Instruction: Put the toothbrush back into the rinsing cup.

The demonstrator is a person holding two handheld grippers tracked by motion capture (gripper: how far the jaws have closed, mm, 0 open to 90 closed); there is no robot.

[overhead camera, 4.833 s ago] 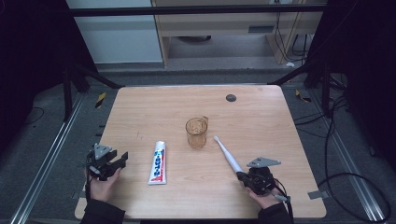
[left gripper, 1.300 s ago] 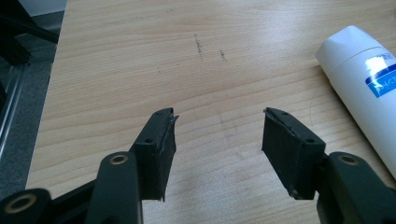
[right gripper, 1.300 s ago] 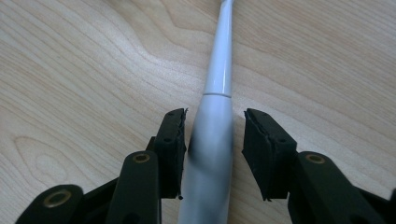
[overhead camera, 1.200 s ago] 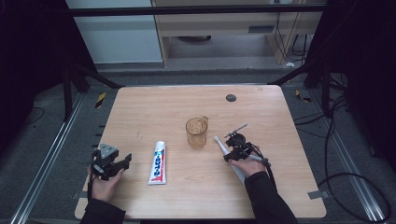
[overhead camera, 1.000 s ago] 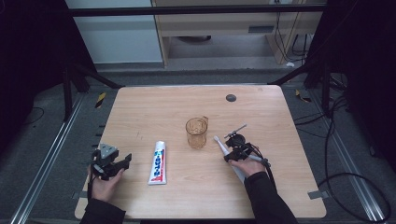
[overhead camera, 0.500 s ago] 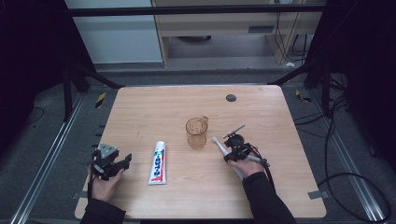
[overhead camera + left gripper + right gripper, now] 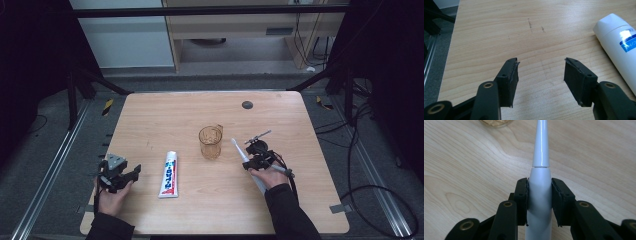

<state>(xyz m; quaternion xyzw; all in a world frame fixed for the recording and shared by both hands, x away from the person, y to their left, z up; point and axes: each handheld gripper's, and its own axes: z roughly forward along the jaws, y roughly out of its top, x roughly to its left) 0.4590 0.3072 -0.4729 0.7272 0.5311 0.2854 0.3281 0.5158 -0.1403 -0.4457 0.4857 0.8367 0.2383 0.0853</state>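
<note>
Your right tongs have just been closing, and their pads now press both flanks of the white electric toothbrush. It lies flat on the table, just right of the amber cup, its slim neck pointing up and away from you. Since a few seconds ago your right hand has come forward from the near edge to the brush's body, so the grasp looks made and the lift is likely next. That hand lies low, its tongs aimed along the handle. Your left tongs rest released on bare wood at the near left, beside the toothpaste tube.
</note>
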